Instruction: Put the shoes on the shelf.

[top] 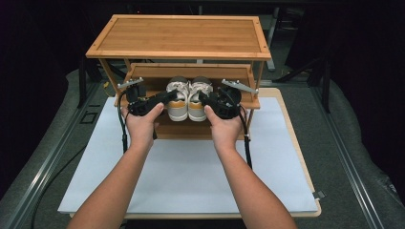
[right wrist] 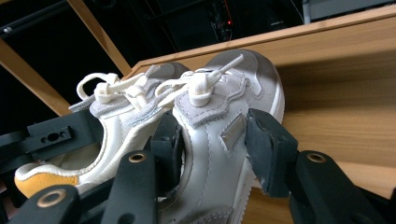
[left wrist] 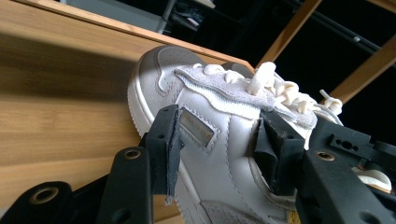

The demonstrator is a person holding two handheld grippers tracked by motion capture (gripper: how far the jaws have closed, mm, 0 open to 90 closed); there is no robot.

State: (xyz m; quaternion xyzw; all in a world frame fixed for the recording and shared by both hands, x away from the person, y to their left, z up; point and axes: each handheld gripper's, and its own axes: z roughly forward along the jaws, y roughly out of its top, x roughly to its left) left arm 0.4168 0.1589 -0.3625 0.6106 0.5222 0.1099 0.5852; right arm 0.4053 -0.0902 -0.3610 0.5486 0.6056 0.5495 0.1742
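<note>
Two white sneakers sit side by side on the bamboo rack's lower shelf (top: pixel 143 71), our left claw (top: pixel 168 97) clamping the left sneaker (top: pixel 177 101) and our right claw (top: pixel 204 99) the right sneaker (top: pixel 197 100), so we should move both together, level and unhurried.

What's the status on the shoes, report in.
Left gripper clamped on left shoe. Right gripper clamped on right shoe. Pair at middle shelf of rack. Nothing in the way.
</note>
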